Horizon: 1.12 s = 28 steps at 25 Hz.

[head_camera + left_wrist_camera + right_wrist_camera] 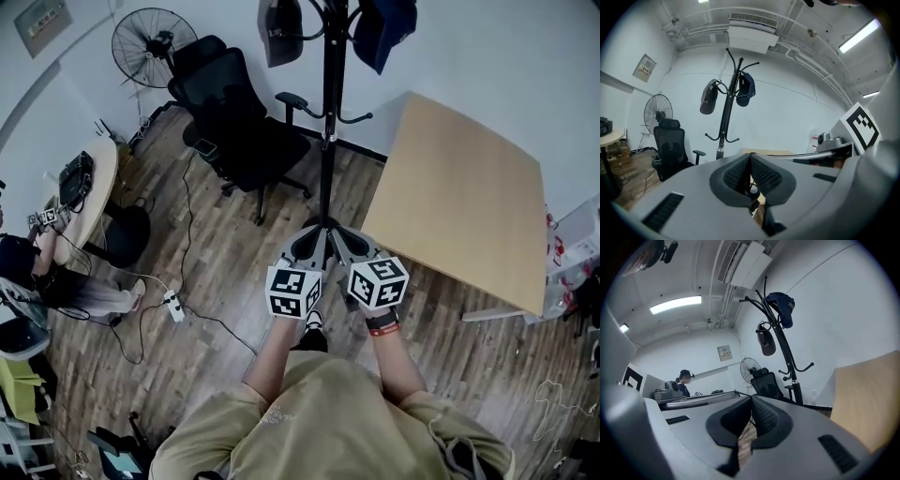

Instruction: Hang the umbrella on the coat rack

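The black coat rack [327, 112] stands straight ahead of me, its pole rising between the chair and the table. A grey cap [279, 33] and a blue cap [384, 30] hang from its top hooks. No umbrella shows in any view. My left gripper [306, 246] and right gripper [351, 244] are held side by side at waist height, pointing at the rack's base. Both are shut with nothing between the pads. The left gripper view shows the rack [725, 115] ahead beyond the left gripper [750, 160]. The right gripper view has the rack [785, 355] to the right of the right gripper [751, 404].
A light wooden table [464, 202] stands right of the rack. A black office chair [234, 117] and a floor fan [152, 42] are to its left. Cables and a power strip [173, 305] lie on the wood floor. A person [33, 267] sits at a round table [94, 183] far left.
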Motion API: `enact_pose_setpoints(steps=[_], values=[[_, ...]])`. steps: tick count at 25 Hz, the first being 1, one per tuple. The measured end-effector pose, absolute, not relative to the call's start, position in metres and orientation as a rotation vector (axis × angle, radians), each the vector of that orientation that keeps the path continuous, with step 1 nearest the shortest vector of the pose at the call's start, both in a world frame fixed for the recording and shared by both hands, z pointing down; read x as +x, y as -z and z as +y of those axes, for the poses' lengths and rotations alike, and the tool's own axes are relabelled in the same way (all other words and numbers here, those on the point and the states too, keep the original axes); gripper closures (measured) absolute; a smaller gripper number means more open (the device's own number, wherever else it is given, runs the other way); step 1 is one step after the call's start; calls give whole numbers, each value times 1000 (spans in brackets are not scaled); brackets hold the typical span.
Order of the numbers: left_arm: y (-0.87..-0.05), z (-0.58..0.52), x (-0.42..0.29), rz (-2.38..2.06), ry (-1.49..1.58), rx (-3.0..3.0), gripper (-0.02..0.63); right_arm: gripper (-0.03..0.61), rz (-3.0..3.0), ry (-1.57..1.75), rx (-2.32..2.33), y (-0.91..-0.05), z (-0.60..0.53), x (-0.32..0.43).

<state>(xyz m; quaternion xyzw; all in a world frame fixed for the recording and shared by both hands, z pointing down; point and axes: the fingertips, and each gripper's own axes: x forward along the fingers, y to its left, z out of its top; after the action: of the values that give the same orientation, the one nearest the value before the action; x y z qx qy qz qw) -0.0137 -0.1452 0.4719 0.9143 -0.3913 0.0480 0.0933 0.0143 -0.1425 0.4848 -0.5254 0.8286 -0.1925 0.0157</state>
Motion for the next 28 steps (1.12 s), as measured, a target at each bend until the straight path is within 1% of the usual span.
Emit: enact_pose_setpoints(steps=[10, 18, 24, 28], values=[[-477, -277, -1, -1094, -116, 2737, 592, 561, 2528, 586, -1727, -491, -275, 24], [-475, -349, 7, -1087, -146, 2737, 592, 561, 2527, 580, -1759, -490, -342, 35], [-479, -400, 37, -1108, -152, 2740, 592, 561, 2555, 567, -1751, -491, -393, 67], [-492, -428, 48, -1118, -198, 2724, 592, 561, 2557, 621, -1740, -504, -420, 79]])
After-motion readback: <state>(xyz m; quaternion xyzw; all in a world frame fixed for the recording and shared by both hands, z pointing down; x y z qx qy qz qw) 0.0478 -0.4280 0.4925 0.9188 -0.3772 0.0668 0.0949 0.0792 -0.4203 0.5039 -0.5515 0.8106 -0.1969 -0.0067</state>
